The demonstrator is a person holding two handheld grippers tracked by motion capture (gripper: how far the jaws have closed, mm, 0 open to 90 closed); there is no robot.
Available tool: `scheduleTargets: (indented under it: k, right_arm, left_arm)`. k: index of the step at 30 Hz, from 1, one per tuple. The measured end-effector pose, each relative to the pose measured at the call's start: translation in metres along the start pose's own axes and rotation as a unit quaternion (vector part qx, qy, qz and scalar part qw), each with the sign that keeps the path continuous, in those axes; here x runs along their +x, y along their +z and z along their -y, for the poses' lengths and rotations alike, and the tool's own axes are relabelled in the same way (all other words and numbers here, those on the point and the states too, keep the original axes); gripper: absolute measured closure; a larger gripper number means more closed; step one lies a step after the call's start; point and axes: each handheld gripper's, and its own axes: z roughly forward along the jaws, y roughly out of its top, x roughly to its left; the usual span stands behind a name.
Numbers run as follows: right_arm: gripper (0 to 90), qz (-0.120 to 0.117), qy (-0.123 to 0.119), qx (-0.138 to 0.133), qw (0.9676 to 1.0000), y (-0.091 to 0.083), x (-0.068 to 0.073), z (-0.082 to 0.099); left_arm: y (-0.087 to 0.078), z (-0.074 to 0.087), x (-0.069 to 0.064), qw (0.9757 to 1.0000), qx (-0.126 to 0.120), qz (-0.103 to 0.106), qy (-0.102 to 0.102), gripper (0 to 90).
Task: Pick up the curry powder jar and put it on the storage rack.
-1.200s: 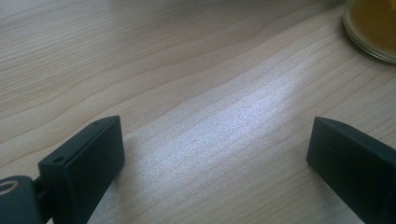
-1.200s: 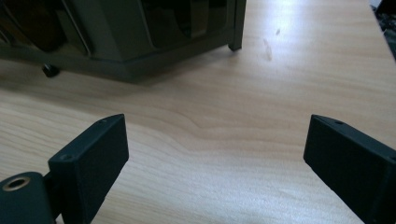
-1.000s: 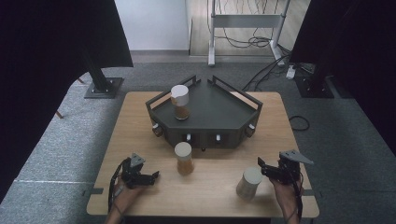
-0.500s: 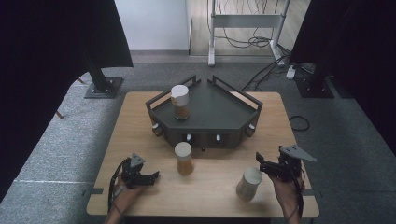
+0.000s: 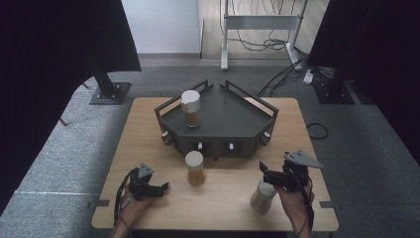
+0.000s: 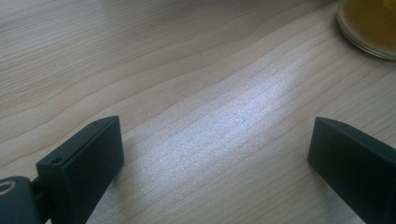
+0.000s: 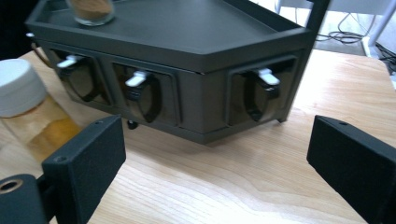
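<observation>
Three white-lidded jars of brown powder are here. One jar (image 5: 190,108) stands on the dark tray-topped stand (image 5: 233,116). A second jar (image 5: 194,168) is on the table in front of the stand, also seen as the jar (image 7: 23,105) at the left of the right gripper view. A third jar (image 5: 262,196) stands at the front right. My right gripper (image 5: 262,171) hovers just above and behind that third jar. Its jaws have just been opening and hold nothing (image 7: 215,158). My left gripper (image 5: 164,187) rests low at the front left, open over bare wood (image 6: 215,154).
The stand's front (image 7: 187,93) has three small drawers with white handles. The base of a jar (image 6: 369,23) shows at the top right of the left gripper view. The wooden table (image 5: 148,129) ends close behind both hands. Black stands and cables lie on the floor beyond.
My right gripper has risen and pulled slightly away from the front-right jar, which stays standing on the table. The left gripper has not moved.
</observation>
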Motion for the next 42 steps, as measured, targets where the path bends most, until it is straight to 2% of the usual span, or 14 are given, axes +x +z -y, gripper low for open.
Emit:
scheduleTargets:
  k: [7,18,25,31,33,35,42]
  right_arm:
    - [2.3,-0.005,-0.017,0.004,0.9998,0.002,0.018,-0.005]
    - [0.6,-0.033,-0.032,-0.008,0.9989,0.004,0.043,-0.011]
    - [0.2,-0.058,-0.029,-0.007,0.9979,0.014,0.055,-0.014]
    - [1.2,-0.064,-0.031,-0.002,0.9975,0.028,0.066,-0.014]
    - [1.4,-0.055,-0.038,-0.004,0.9977,0.029,0.073,-0.014]
    - [2.4,-0.067,-0.029,-0.003,0.9973,0.031,0.074,-0.015]
    - [2.8,-0.073,-0.036,-0.004,0.9967,0.038,0.087,-0.018]
  left_arm:
    - [0.0,0.0,0.0,1.0,0.0,0.001,0.001,3.4]
    - [0.0,0.0,0.001,1.0,0.0,0.003,0.004,3.4]
    - [0.0,0.0,0.001,1.0,0.0,0.005,0.005,3.4]
    - [0.0,0.0,0.001,1.0,0.0,0.006,0.006,3.4]
    - [0.0,0.0,0.001,1.0,0.0,0.006,0.006,3.4]
    - [0.0,0.0,0.001,1.0,0.0,0.006,0.007,3.4]
    - [0.0,0.0,0.002,0.9999,0.0,0.008,0.008,3.4]
